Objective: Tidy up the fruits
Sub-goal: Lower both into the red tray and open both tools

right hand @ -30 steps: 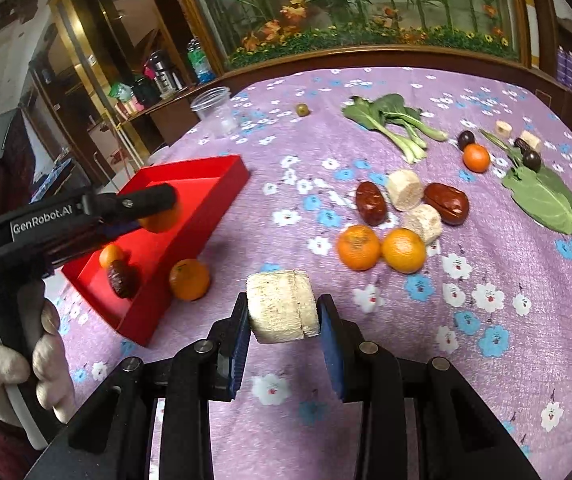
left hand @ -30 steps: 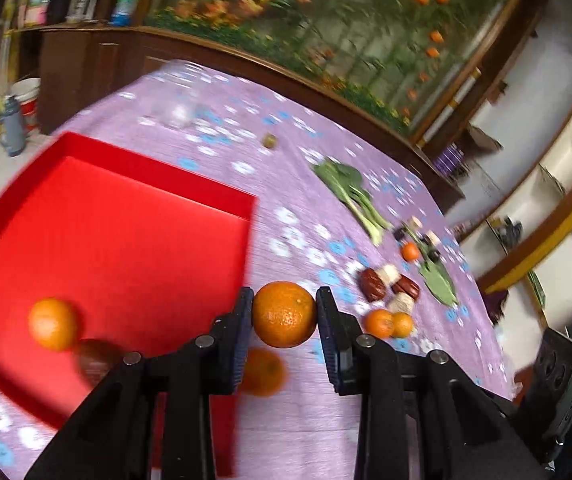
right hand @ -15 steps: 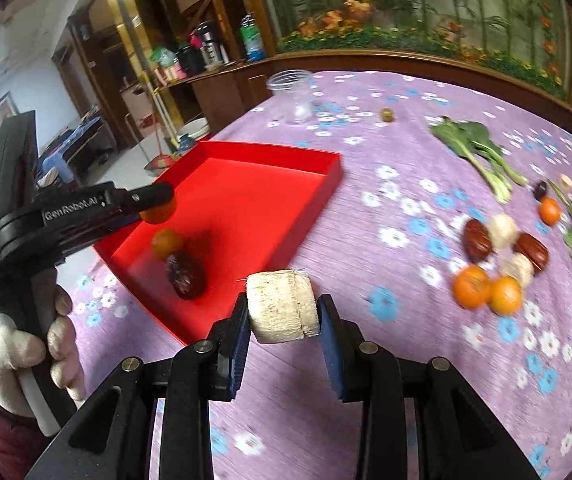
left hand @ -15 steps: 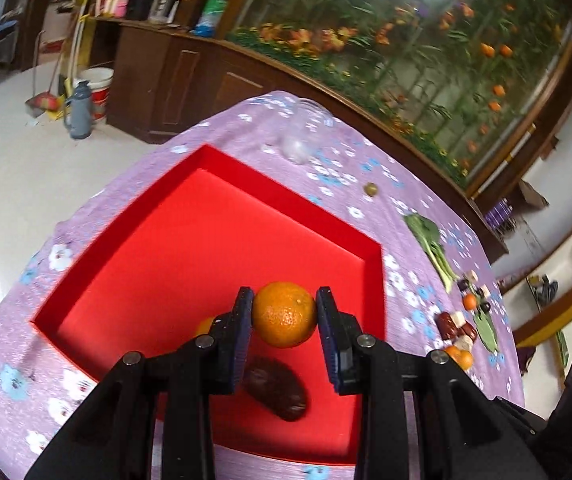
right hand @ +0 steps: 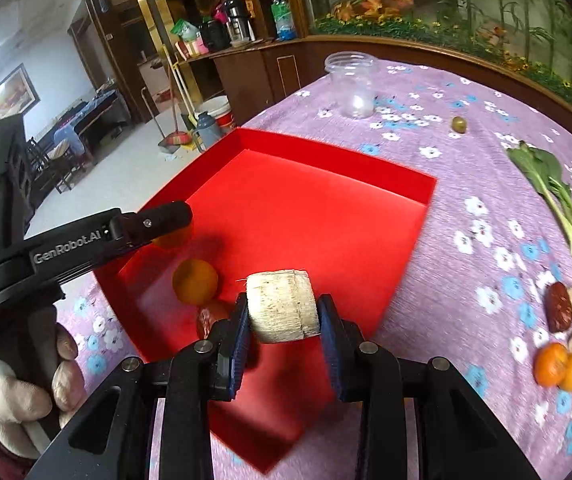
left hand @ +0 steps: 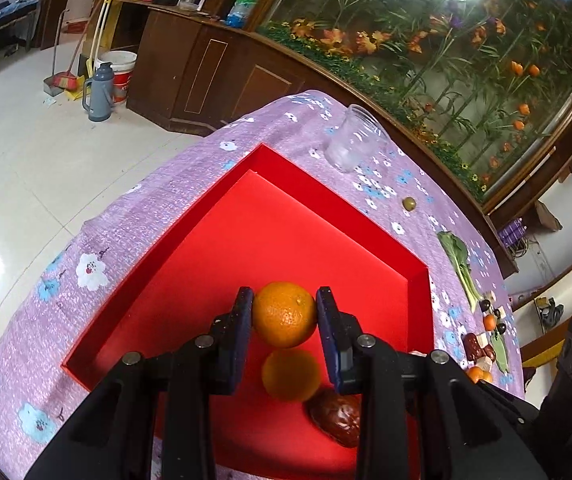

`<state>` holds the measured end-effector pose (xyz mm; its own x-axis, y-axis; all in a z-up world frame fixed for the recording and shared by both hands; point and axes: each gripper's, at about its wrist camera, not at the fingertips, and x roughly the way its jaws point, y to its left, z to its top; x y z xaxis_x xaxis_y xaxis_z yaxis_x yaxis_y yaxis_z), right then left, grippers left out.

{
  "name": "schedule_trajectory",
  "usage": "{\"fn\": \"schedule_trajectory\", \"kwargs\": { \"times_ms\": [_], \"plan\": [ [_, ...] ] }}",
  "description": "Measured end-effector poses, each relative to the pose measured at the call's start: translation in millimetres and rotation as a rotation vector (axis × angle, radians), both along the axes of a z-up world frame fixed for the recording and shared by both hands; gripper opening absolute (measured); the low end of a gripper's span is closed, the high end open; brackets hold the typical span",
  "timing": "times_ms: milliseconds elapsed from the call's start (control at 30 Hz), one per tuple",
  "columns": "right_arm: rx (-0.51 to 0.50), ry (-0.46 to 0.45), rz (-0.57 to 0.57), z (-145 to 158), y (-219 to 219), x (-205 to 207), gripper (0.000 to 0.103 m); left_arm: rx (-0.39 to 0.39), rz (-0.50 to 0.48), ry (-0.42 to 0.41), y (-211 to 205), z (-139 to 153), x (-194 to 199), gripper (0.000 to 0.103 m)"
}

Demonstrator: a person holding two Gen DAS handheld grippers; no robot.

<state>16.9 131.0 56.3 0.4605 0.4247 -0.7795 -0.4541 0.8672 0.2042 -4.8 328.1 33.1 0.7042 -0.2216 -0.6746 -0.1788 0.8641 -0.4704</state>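
My left gripper (left hand: 285,314) is shut on an orange (left hand: 284,314) and holds it above the red tray (left hand: 270,168). In the tray lie another orange (left hand: 291,375) and a dark red date (left hand: 336,416). My right gripper (right hand: 283,307) is shut on a pale sugarcane chunk (right hand: 282,306) above the near part of the red tray (right hand: 326,164). The right wrist view shows the left gripper (right hand: 166,220) over the tray's left side, with the tray's orange (right hand: 195,282) below it.
A clear plastic jar (right hand: 352,84) stands beyond the tray, with a small green fruit (right hand: 459,124) near it. Leafy greens (right hand: 550,184), dates, cane chunks and two oranges (right hand: 558,366) lie on the purple flowered cloth to the right. The table edge falls off on the left.
Both grippers have swung left, away from the fruit pile, and now hang over the red tray. Each still holds its item.
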Motion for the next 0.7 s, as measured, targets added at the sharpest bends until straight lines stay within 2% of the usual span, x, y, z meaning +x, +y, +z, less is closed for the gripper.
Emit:
{"fn": "schedule_trajectory", "kwargs": {
  "times_ms": [333,400,467,700],
  "plan": [
    [-0.006,0.034,-0.008,-13,9,17,0.037,-0.027,0.014,0.031,6,-9,4,0.032],
    [0.020,0.045,-0.014,-13,9,20,0.038,-0.056,0.027,0.036,11,-9,2,0.045],
    [0.036,0.045,-0.012,-11,9,20,0.043,-0.068,0.043,0.032,15,-7,-1,0.052],
    [0.062,-0.013,-0.052,13,-15,9,0.043,-0.111,0.069,-0.009,23,10,-19,0.061]
  ]
}}
